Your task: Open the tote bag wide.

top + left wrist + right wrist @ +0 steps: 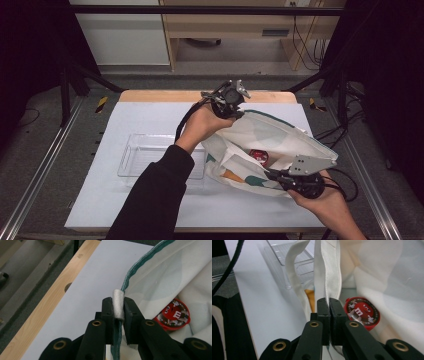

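A white cloth tote bag (pixel 272 135) with teal and orange patches lies held open at the right of the table. My left gripper (pixel 231 106) is shut on the bag's far rim, where the green-edged hem (pixel 118 305) sits between the jaws. My right gripper (pixel 272 175) is shut on the near rim, pinching the white strap (pixel 328 277). Inside the bag lies a round red M&M's tin (pixel 259 156), also seen past the left jaws as the tin (pixel 174 314) and past the right jaws as the tin (pixel 361 312).
A clear plastic tray (pixel 145 156) stands on the white mat (pixel 100 200) left of the bag, partly behind the left forearm. The table's wooden far edge (pixel 165 95) lies behind the mat. Metal rails run along both sides.
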`<state>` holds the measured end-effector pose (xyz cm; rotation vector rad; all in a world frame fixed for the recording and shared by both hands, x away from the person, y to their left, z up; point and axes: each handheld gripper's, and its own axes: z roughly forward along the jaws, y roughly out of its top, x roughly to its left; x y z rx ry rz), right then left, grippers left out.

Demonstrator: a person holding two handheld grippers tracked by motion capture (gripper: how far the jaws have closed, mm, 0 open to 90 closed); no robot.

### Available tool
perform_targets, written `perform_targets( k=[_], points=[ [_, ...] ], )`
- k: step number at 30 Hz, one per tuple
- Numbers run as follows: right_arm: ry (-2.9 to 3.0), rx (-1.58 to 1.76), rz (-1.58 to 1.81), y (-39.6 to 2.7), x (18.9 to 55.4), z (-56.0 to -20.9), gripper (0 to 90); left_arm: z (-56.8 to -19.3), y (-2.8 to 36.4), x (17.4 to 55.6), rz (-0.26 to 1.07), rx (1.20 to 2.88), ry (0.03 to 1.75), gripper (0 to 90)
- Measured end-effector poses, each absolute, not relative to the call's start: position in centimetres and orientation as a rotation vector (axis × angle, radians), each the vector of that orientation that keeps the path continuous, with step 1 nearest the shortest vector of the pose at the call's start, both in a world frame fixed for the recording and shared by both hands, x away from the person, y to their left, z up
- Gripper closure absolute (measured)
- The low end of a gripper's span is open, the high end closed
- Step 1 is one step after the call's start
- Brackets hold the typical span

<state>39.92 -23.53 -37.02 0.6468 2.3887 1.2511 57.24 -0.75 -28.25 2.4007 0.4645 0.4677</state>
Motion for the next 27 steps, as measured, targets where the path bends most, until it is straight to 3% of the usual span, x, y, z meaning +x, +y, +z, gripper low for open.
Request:
perform_targets(
  k=[27],
  points=[
    [2.469,0.583,1.261,-22.7,36.7,-39.4,88.8,-28.9,-1.0,58.6,0.512,2.344,0.52,80.2]
  ],
)
